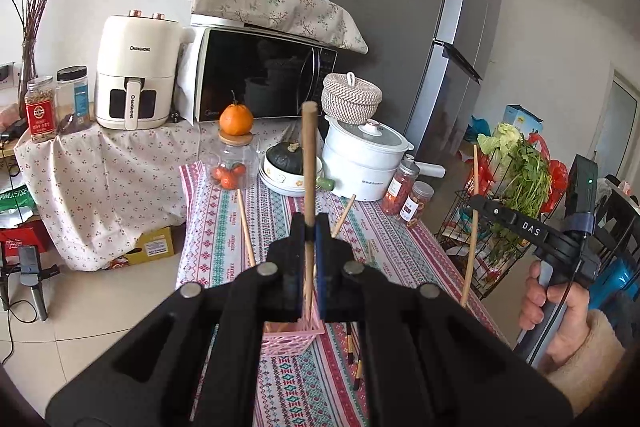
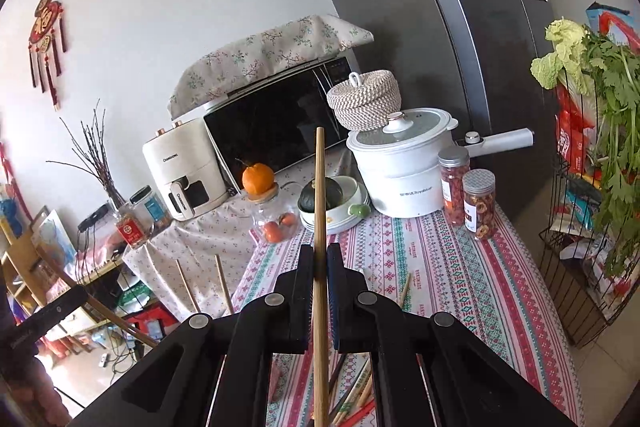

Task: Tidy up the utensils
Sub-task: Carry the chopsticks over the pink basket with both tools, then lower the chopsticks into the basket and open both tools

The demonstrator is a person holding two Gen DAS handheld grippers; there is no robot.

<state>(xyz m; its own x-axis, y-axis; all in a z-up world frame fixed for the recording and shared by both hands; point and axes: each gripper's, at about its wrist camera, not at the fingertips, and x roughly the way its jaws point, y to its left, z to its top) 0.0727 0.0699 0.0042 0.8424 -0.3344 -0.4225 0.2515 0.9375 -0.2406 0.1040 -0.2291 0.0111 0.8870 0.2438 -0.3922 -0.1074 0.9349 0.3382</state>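
My left gripper [image 1: 310, 223] is shut on a brown wooden utensil handle [image 1: 309, 163] that stands upright above a pink mesh basket [image 1: 290, 341] on the patterned tablecloth. Other wooden sticks [image 1: 246, 227] lean out of the basket. My right gripper [image 2: 320, 255] is shut on a thin bamboo chopstick [image 2: 319, 195], held upright; it also shows in the left wrist view [image 1: 472, 227] at the right. Several loose chopsticks [image 2: 356, 403] lie on the table under the right gripper.
At the table's far end stand a white pot [image 2: 404, 171], bowls with a dark squash [image 2: 326, 197], a jar topped with an orange [image 1: 236, 147] and two snack jars [image 2: 478, 203]. A microwave [image 1: 264, 79] and fridge [image 1: 404, 27] are behind. A wire vegetable rack [image 2: 580, 247] stands to the right.
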